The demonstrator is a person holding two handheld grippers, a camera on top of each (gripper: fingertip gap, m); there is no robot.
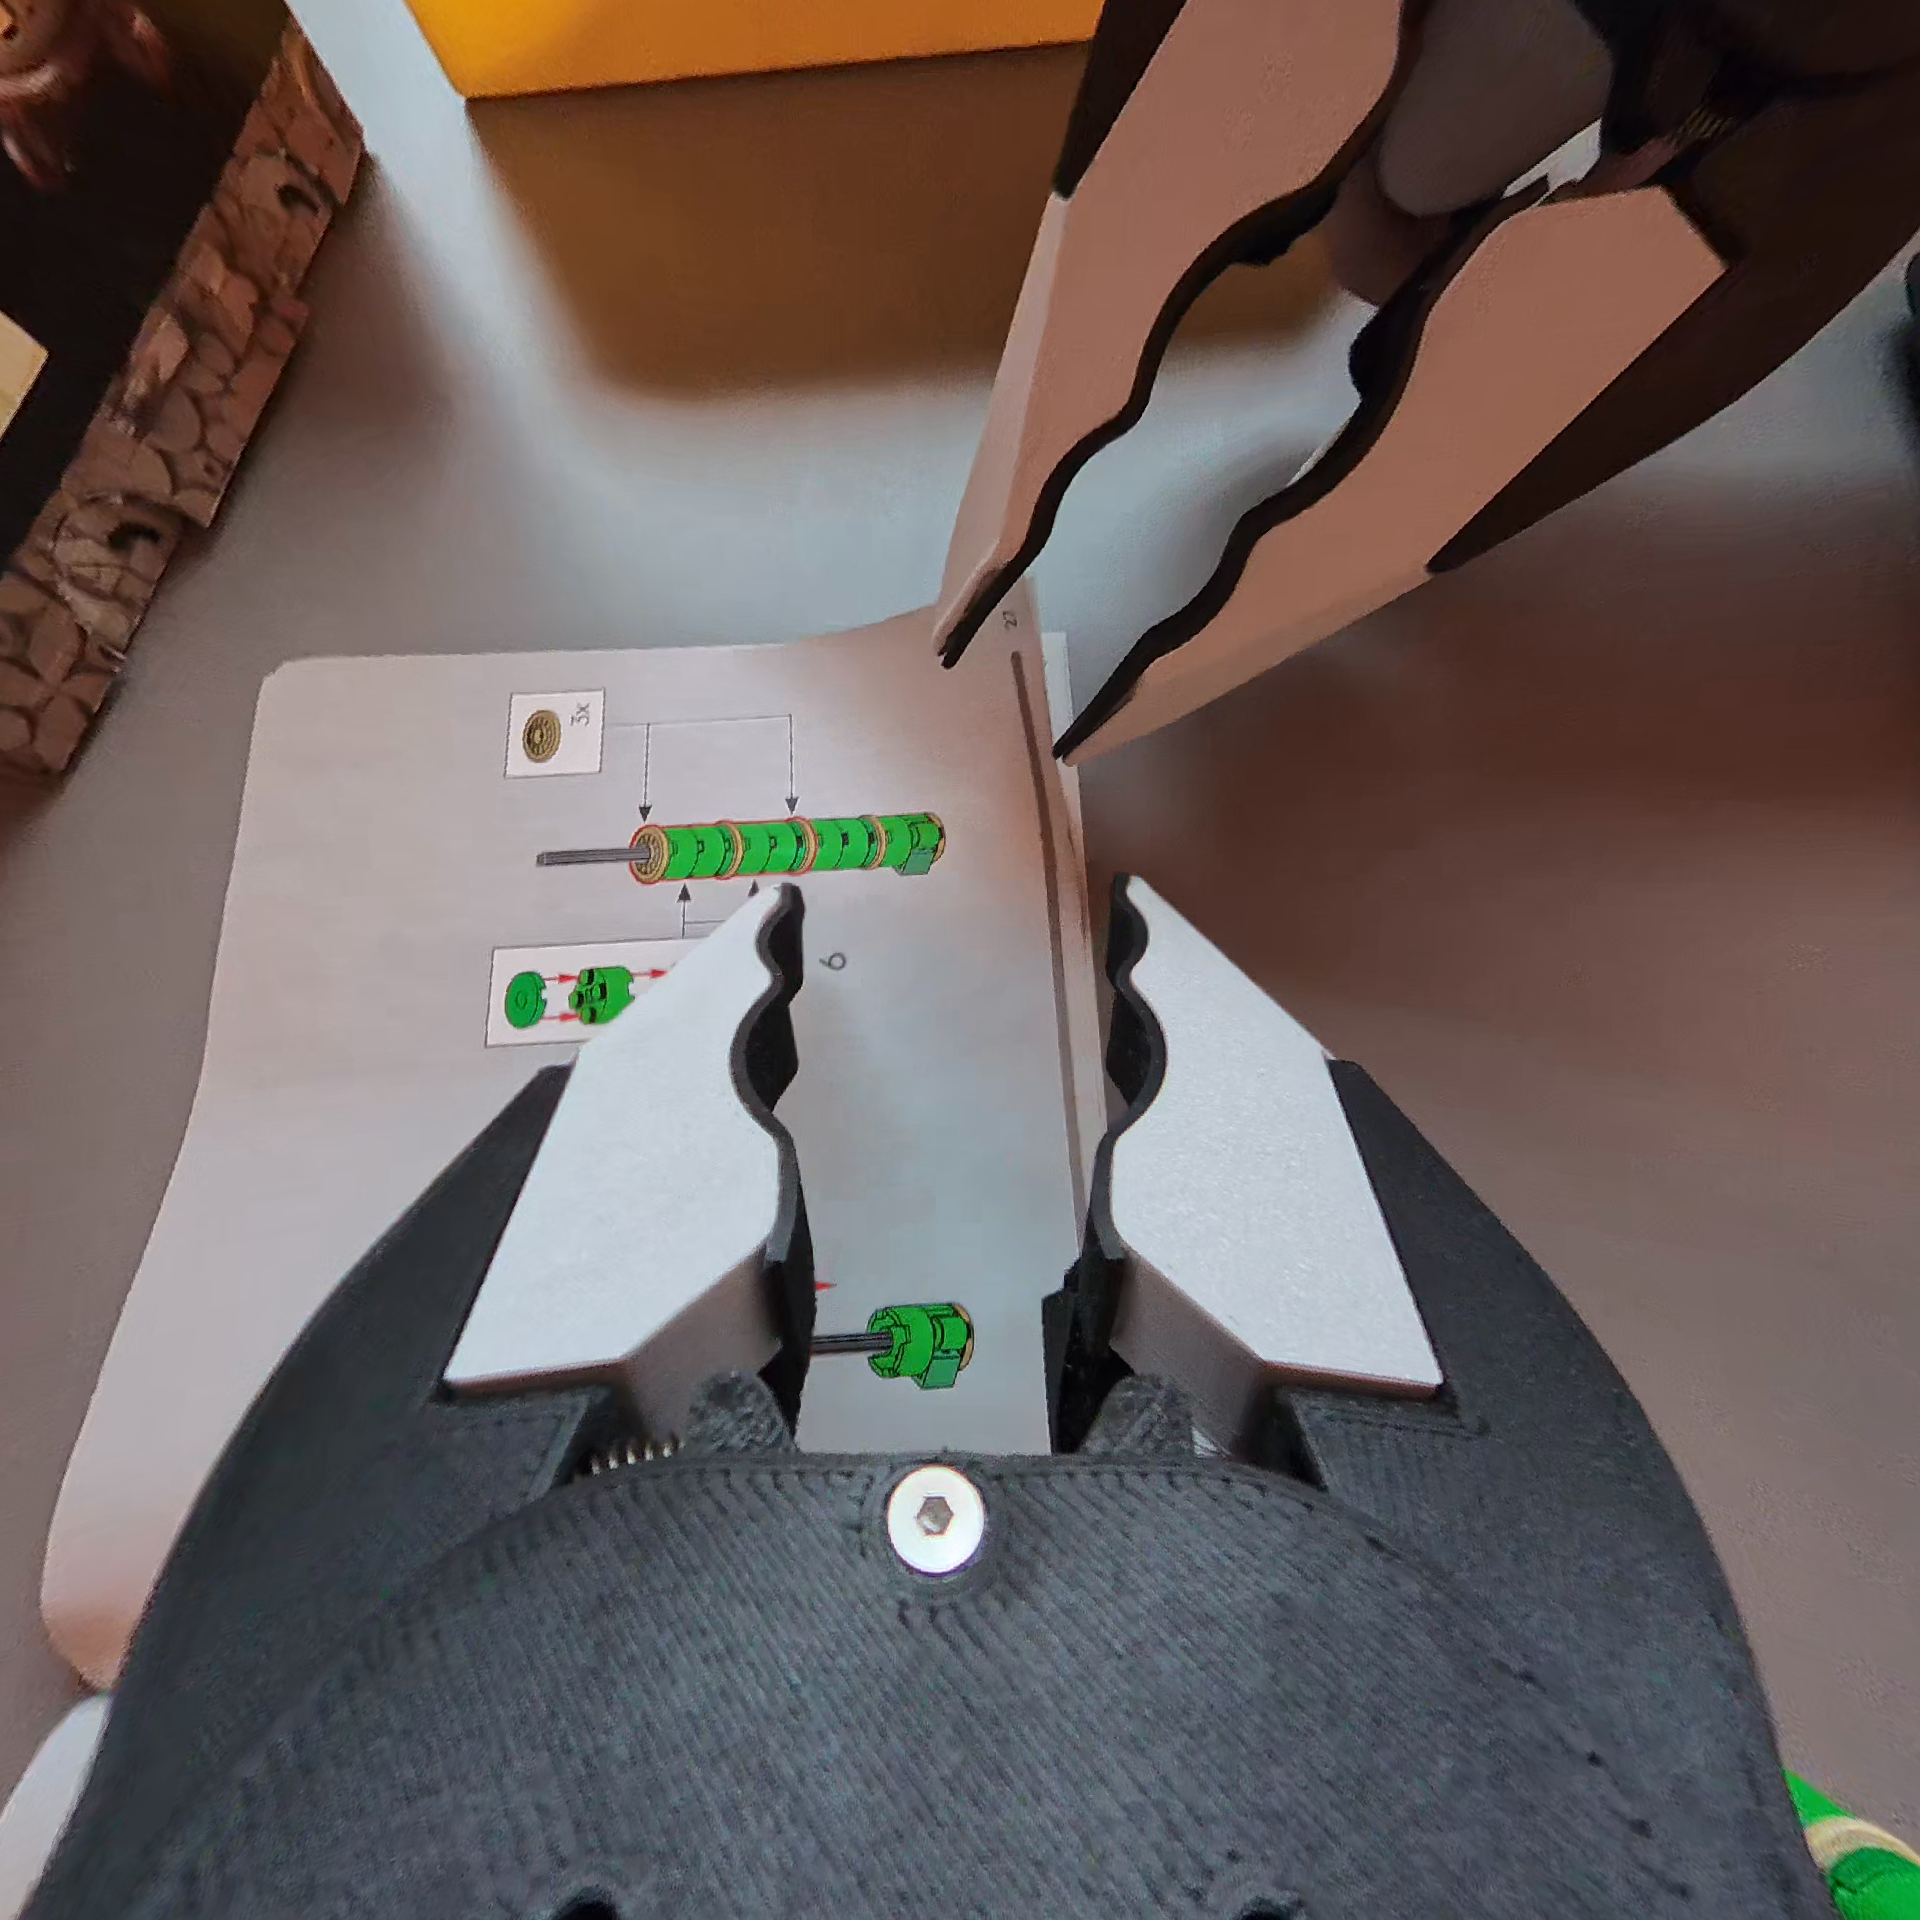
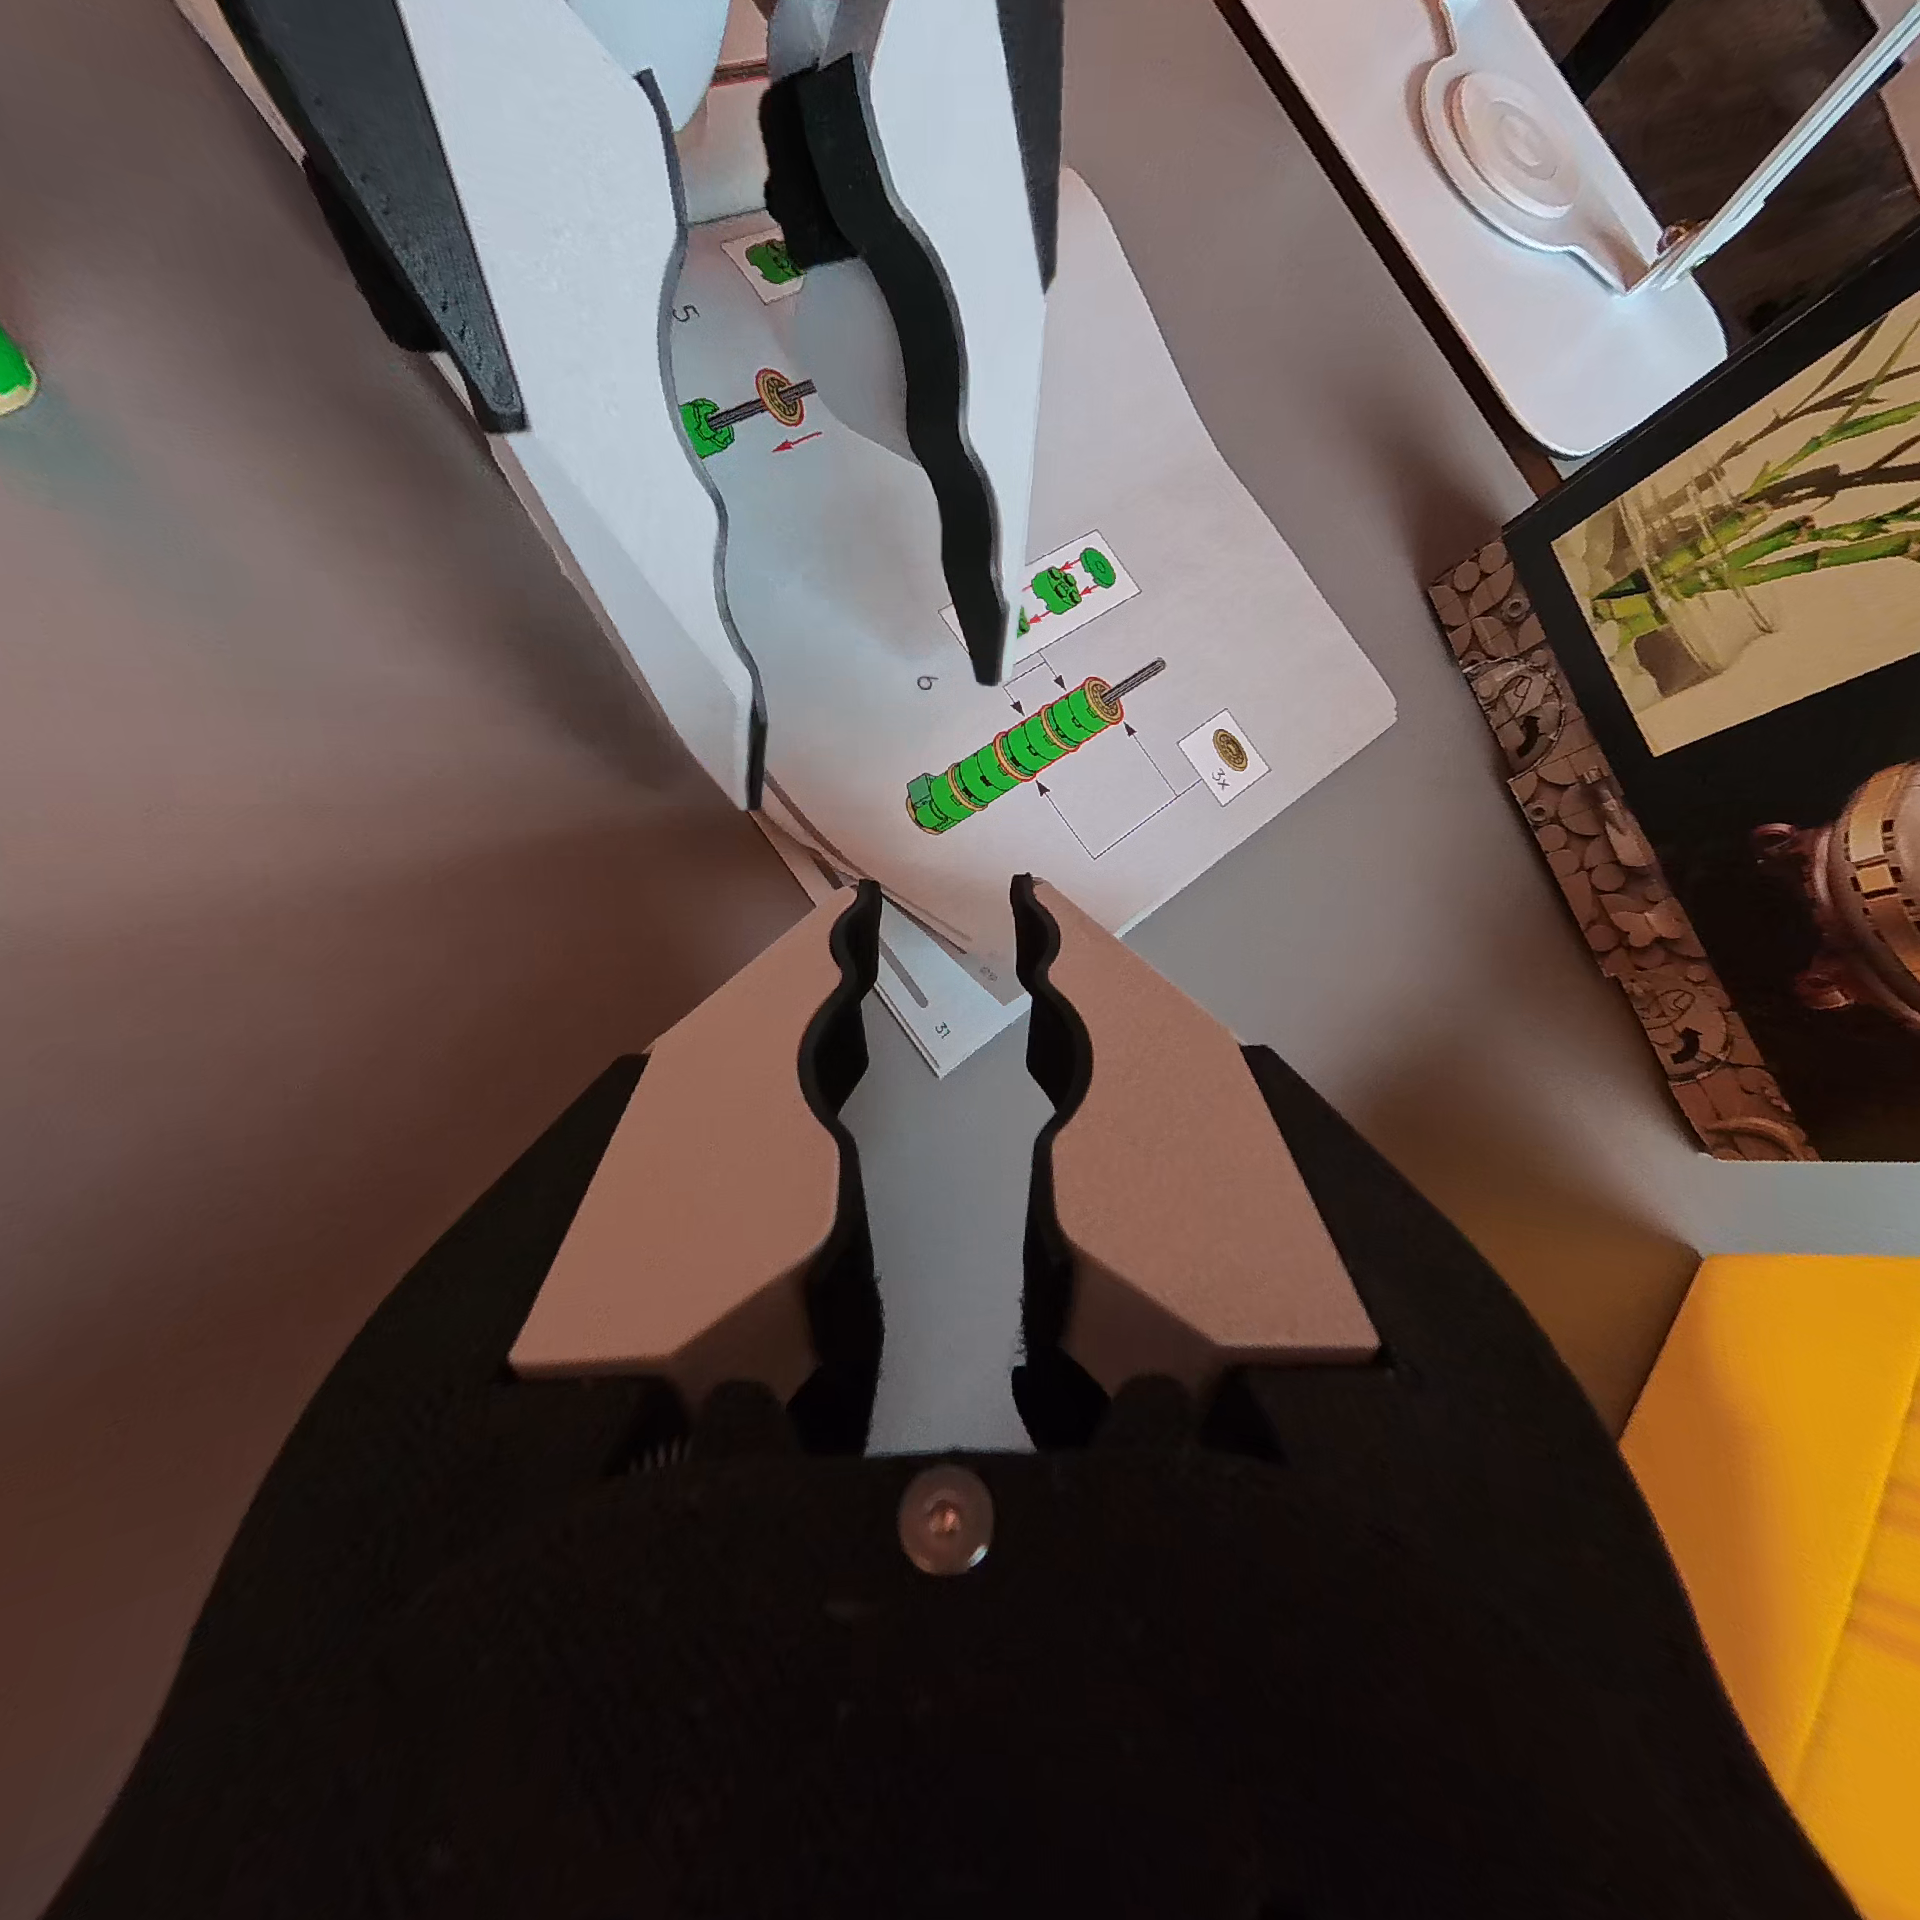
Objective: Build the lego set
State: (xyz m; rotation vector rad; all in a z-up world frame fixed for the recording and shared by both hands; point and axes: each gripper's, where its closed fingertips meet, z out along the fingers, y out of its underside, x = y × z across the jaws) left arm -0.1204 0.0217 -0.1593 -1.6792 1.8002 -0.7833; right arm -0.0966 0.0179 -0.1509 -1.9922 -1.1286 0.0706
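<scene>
The open instruction booklet (image 1: 364, 883) lies on the grey table, showing pictures of a green stacked rod. My left gripper (image 1: 954, 888) is open and empty, hovering low over the page, with the raised right page edge (image 1: 1055, 935) beside its right finger. My right gripper (image 1: 1006, 704) comes in from the far right, open, with its fingertips on either side of the booklet's far corner. In the right wrist view the right gripper (image 2: 945, 891) straddles the booklet's (image 2: 1195, 520) near corner pages, and the left gripper (image 2: 873, 727) hangs over the page. A green lego piece (image 1: 1860, 1860) lies at the edge; it also shows in the right wrist view (image 2: 10, 374).
The lego set box (image 1: 156, 416) stands along the booklet's left side and shows on the right in the right wrist view (image 2: 1714, 727). A yellow object (image 1: 727, 42) sits beyond the booklet (image 2: 1787, 1558). A white moulded plastic piece (image 2: 1538, 208) lies past the box. Left and right tips are no more than a few centimetres apart.
</scene>
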